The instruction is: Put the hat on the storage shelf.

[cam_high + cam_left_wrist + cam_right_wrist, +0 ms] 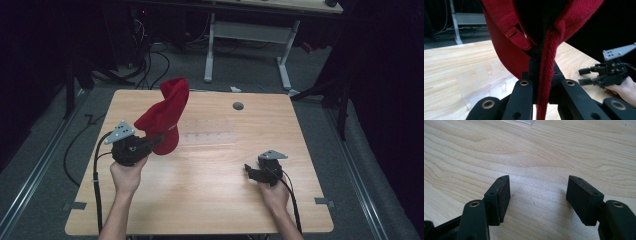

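Observation:
A red cap (165, 116) stands lifted above the left part of the wooden table (210, 195), with my left gripper (156, 141) shut on its lower edge. In the left gripper view the red fabric (546, 75) runs down between the closed jaws and the cap (506, 45) hangs over them. My right gripper (248, 170) rests low over the table at the right, open; in its own view the gripper (538, 197) has bare wood between its two pads.
A clear plastic rack (210, 135) lies flat mid-table, just right of the cap; it appears as the clear rack (484, 82) behind the cap in the left gripper view. A grey round cap (238, 106) sits in the table near the far edge. Cables trail off the left side.

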